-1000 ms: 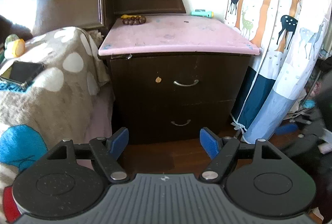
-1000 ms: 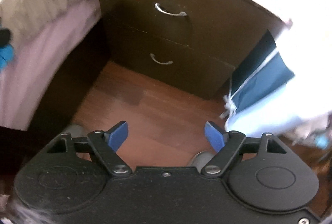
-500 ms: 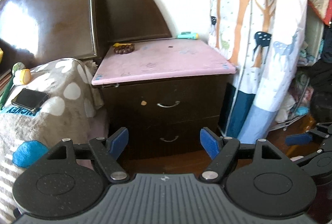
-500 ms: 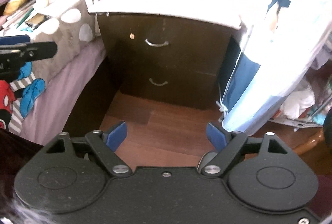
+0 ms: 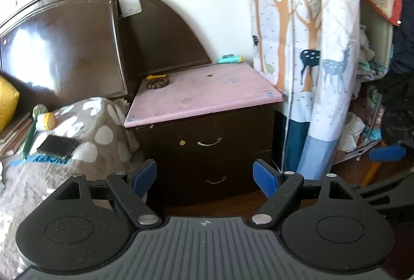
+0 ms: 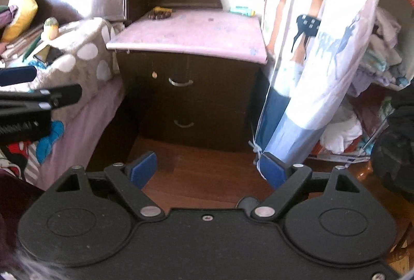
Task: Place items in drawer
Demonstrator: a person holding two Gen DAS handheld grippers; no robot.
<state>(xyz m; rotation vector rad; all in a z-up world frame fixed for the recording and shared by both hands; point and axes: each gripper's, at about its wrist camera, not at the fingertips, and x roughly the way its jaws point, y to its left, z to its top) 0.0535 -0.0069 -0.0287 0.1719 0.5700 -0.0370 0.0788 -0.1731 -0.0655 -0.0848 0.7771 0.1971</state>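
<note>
Both wrist views have drawn back and risen from the nightstand (image 5: 207,129); left gripper (image 5: 205,177) and right gripper (image 6: 207,170) hold jaws wide, empty; the shut top drawer handle (image 6: 180,83) lies at twelve o'clock, well apart; bead bracelet (image 5: 157,83) on the pink surface (image 5: 204,93); neither clearly nearer.

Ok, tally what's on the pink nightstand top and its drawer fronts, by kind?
Bead bracelet: 1
Yellow item, unclear: 1
Teal item, unclear: 1
Drawers, both closed: 2, upper drawer, lower drawer
Drawer handles: 2
Total: 7
</note>
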